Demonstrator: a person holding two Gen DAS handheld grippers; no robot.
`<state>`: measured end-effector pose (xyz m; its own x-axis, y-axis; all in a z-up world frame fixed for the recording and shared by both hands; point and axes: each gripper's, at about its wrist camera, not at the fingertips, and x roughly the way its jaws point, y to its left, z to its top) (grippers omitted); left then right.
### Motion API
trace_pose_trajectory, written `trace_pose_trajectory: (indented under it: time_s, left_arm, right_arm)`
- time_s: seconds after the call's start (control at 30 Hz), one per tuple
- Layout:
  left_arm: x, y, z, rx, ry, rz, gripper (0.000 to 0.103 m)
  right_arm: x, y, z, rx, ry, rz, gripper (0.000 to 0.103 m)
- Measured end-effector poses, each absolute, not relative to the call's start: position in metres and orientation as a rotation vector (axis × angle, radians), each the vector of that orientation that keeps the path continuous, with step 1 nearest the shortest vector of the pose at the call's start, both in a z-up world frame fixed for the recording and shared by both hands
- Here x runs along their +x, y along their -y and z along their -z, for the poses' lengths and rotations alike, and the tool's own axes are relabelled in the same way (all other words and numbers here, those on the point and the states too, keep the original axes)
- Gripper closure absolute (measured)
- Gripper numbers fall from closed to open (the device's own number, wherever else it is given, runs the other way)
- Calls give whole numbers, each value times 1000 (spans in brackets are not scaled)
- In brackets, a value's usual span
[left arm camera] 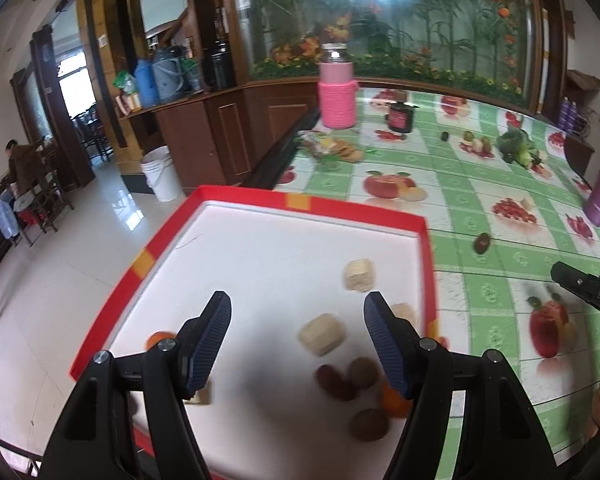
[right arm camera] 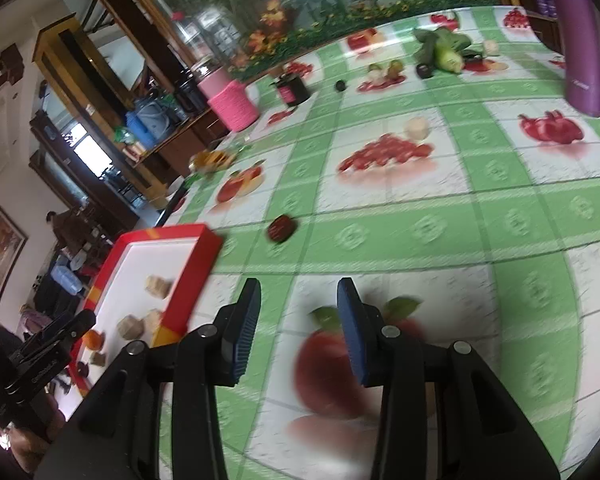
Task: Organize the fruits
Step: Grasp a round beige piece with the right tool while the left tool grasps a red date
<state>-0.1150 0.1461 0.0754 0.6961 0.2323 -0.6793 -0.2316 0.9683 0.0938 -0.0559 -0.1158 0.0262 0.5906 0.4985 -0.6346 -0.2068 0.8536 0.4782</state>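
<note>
Hovering over the red-rimmed white tray, the left gripper has its jaws spread wide and grips nothing; beneath it lie pale beige blocks, brown round fruits and an orange fruit. The right gripper, also spread and empty, hangs above the fruit-print green tablecloth. A dark red fruit sits on the cloth just beside the tray's corner.

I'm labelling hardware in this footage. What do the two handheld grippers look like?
Both match: the left gripper and the right gripper have matte black angular frames with silver round bolt heads at the joints. The jaws carry dark blue ribbed pads. No cables or sleeves show; the left body's small white lettering, seen from the right camera, is unreadable.
</note>
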Motion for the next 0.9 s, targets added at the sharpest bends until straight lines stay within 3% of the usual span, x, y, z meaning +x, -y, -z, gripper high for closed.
trace_pose_trajectory:
  time_s: [0.33,0.5,0.9]
  left_arm:
    - [-78,-101,-73,32,-803,-143,34]
    - [-61,-90,-71,26,-838,-106,34]
    - [-31,-69,-62,62,-883,-110,34]
  right_arm:
    - [-4,164,-36,375,-810,-302,61]
    - [41,159,-39,342,-793,-242,53]
    - [109,145,-11,266,-859,-138,54]
